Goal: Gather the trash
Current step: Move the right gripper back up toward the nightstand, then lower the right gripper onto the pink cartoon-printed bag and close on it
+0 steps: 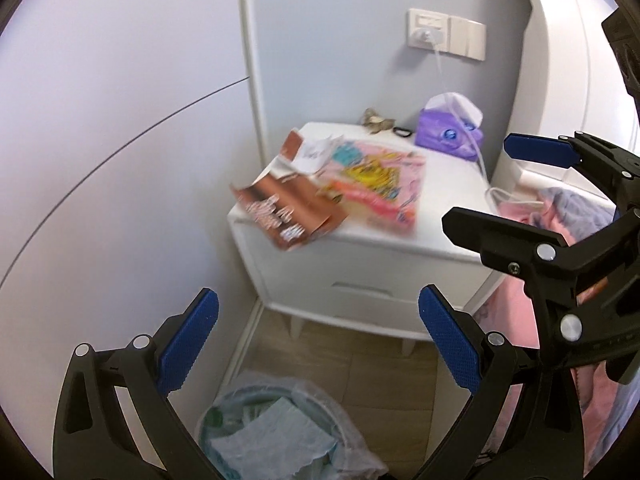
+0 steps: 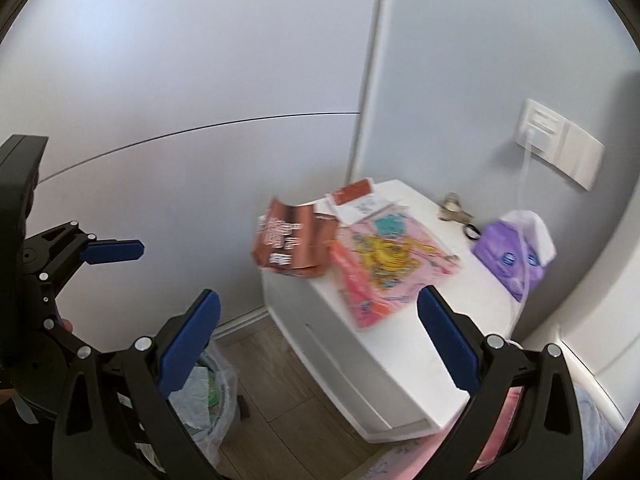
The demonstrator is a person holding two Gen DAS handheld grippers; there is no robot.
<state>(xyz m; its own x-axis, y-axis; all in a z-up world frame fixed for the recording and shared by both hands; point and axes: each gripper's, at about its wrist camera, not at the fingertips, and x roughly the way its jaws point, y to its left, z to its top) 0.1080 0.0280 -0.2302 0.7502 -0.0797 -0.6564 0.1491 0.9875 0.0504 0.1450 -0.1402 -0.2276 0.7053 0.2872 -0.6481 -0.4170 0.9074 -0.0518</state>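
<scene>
A brown snack wrapper (image 1: pixel 286 210) (image 2: pixel 290 246) lies at the front left edge of the white nightstand (image 1: pixel 360 252) (image 2: pixel 384 360), partly hanging over. A pink and yellow wrapper (image 1: pixel 376 182) (image 2: pixel 384 272) and a white and red paper scrap (image 1: pixel 314 150) (image 2: pixel 356 200) lie beside it. A lined trash bin (image 1: pixel 276 428) (image 2: pixel 208 396) holding crumpled paper stands on the floor below. My left gripper (image 1: pixel 318 344) is open and empty above the bin. My right gripper (image 2: pixel 318 344) is open and empty, short of the nightstand; it also shows in the left wrist view (image 1: pixel 476 184).
A purple tissue pack (image 1: pixel 450 132) (image 2: pixel 514 258), a small crumpled item (image 1: pixel 376 120) (image 2: pixel 452 206) and a black ring sit at the nightstand's back. A wall socket (image 1: pixel 444 36) with a white cable is above. Pink and grey bedding (image 1: pixel 560 216) lies to the right. The floor is wood.
</scene>
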